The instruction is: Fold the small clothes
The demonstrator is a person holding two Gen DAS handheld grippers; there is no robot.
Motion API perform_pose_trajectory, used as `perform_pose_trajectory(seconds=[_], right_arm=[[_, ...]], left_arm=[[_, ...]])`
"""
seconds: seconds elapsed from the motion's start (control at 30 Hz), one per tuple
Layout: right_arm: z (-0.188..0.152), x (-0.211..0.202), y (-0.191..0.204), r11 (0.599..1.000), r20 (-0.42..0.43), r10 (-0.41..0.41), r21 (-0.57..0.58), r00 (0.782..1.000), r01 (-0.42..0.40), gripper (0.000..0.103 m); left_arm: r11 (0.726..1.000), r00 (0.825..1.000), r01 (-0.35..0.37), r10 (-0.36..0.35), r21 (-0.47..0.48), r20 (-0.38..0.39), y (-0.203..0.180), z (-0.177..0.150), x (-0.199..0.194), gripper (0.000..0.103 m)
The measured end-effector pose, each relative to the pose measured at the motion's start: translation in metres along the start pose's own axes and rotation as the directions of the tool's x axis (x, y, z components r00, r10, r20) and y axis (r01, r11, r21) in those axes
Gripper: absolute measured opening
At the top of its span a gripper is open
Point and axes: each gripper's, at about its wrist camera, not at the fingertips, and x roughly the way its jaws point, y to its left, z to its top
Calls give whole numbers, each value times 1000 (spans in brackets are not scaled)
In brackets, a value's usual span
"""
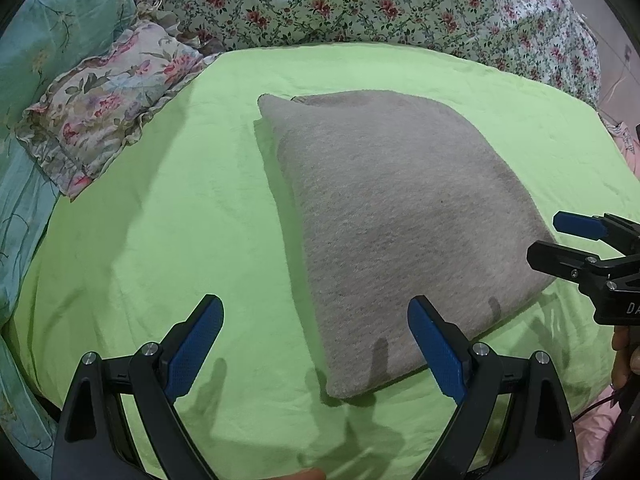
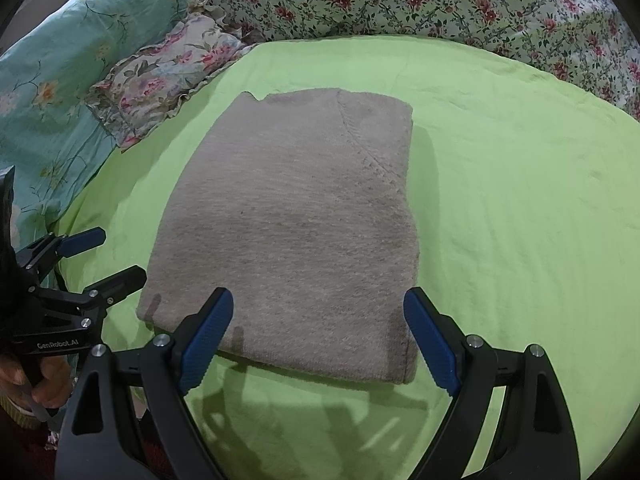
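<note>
A grey knitted garment (image 1: 400, 216) lies folded into a flat rectangle on the green sheet (image 1: 160, 220); it also shows in the right wrist view (image 2: 296, 232). My left gripper (image 1: 316, 320) is open and empty, hovering above the garment's near left corner. My right gripper (image 2: 320, 312) is open and empty, above the garment's near edge. The right gripper shows at the right edge of the left wrist view (image 1: 548, 240), and the left gripper shows at the left of the right wrist view (image 2: 120, 256), both open beside the garment.
A small flowered pillow (image 1: 108, 112) lies at the far left on a teal cover (image 1: 36, 60). A flowered quilt (image 1: 360, 0) is bunched along the back of the green sheet (image 2: 520, 200). Pink cloth (image 1: 624, 144) shows at the right edge.
</note>
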Motion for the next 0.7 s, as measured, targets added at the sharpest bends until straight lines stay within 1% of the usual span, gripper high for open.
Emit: perform_pose_trajectory(seconds=[0.3,0.7], right_arm=[[0,0,-1,1000,-2,0,-1,1000,0,87],[1,0,-3,1000,2,4,0,1000,-4,87]], left_arm=[[1000,1000,7,-7,4,1,-2,1,0,94],[1000,1000,-3,3,3,16,-2,1,-4,94]])
